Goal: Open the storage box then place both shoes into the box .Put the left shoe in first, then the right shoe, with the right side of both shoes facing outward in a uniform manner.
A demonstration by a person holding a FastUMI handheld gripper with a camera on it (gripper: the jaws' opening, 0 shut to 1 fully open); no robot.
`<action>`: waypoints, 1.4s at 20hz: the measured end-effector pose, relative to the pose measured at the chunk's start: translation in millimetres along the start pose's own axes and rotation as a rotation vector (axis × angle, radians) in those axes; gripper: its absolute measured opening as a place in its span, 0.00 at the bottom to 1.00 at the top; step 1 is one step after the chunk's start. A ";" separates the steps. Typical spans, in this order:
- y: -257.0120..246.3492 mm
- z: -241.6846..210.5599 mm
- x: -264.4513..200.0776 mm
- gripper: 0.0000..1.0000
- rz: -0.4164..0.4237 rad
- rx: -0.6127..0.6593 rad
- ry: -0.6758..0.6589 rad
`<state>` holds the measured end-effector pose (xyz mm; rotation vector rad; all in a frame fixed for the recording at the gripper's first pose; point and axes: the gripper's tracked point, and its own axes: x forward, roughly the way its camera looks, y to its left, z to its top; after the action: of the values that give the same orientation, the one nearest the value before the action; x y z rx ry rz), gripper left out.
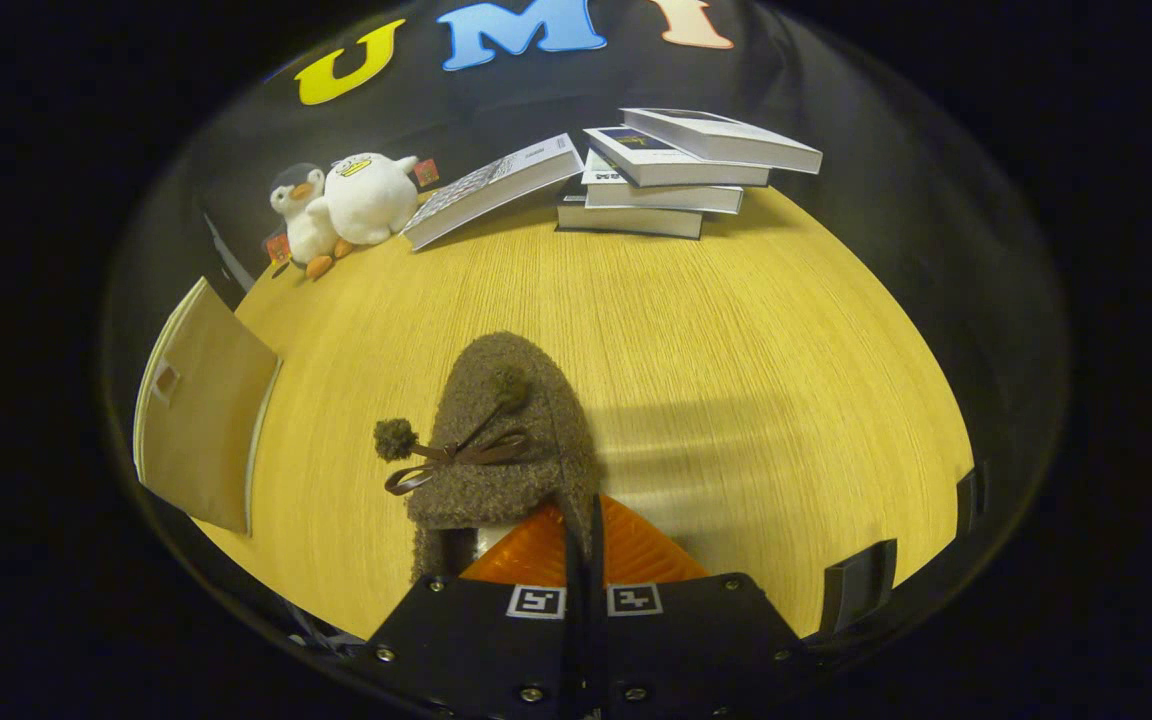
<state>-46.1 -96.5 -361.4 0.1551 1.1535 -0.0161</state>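
Gripper (584, 530) jaws clenched on the shoe's (506, 440) collar edge. Shoe looks soft and light and will likely flop. Box (201, 410) sits left of shoe.

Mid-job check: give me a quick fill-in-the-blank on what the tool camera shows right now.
1. The tool is shut on the brown fuzzy ____.
2. A plush penguin sits at the table's far edge beside a leaning ____.
3. The shoe's bow ends in two ____.

Missing words: shoe; book; pom-poms
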 end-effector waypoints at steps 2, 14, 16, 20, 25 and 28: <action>14.0 8.2 -10.7 0.01 0.024 0.053 -0.017; 126.8 57.4 -72.8 0.01 0.114 0.214 -0.114; 145.4 62.0 -80.3 0.01 0.121 0.217 -0.125; 191.7 71.1 -92.8 0.01 0.170 0.238 -0.143; 251.0 82.2 -107.4 0.01 0.219 0.242 -0.173; 284.2 87.6 -112.5 0.01 0.243 0.243 -0.194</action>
<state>14.1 165.7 -191.8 0.4985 0.9309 0.0432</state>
